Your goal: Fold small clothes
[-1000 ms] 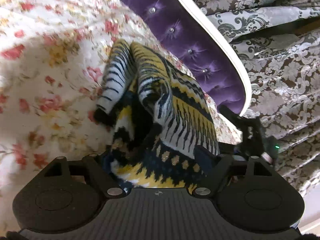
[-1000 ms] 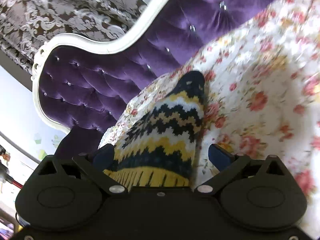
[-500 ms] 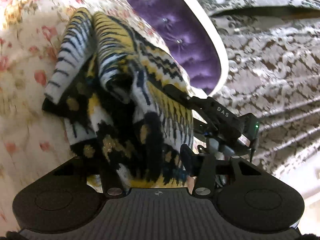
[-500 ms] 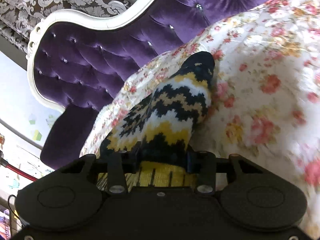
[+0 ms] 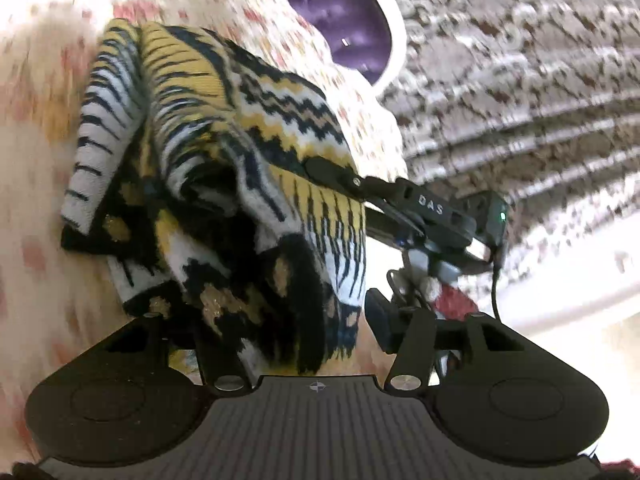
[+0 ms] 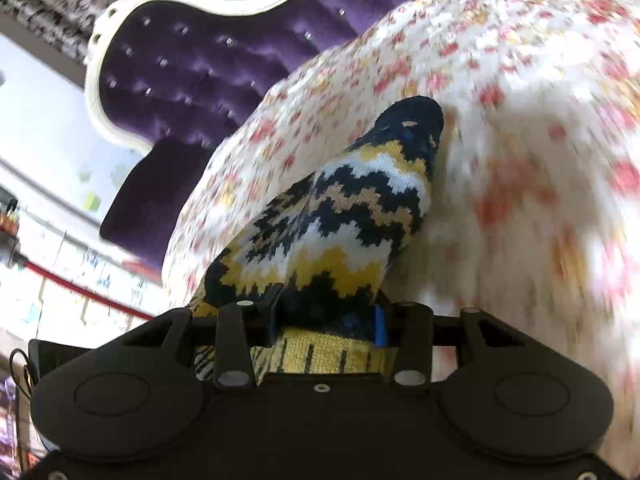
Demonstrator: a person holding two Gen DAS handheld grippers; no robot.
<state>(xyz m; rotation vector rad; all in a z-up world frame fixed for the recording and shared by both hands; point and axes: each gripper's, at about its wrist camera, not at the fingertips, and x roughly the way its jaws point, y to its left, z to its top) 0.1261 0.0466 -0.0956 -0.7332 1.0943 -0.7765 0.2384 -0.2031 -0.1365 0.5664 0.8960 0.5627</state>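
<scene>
A small knitted garment (image 5: 224, 140) in yellow, black and white zigzags lies bunched on a floral bedspread (image 5: 40, 160). Its near edge sits between the fingers of my left gripper (image 5: 288, 320), whose jaws are opening slightly while the knit still fills them. In the left wrist view my right gripper (image 5: 332, 174) comes in from the right and pinches the far edge of the garment. The right wrist view shows the garment (image 6: 340, 220) stretching away from the right gripper (image 6: 326, 320). Those jaws are easing open a little, with the blue pads still pressed on the knit.
The floral bedspread (image 6: 520, 120) fills the right side of the right wrist view. A purple tufted headboard (image 6: 200, 52) with a white frame stands behind it. Brown-and-grey patterned fabric (image 5: 520, 60) hangs beyond the bed's edge. Both views are motion-blurred.
Both grippers went from wide open around the garment to closed on it. They then swept sideways with it, the knit bunched up, and the right gripper came into the left wrist view.
</scene>
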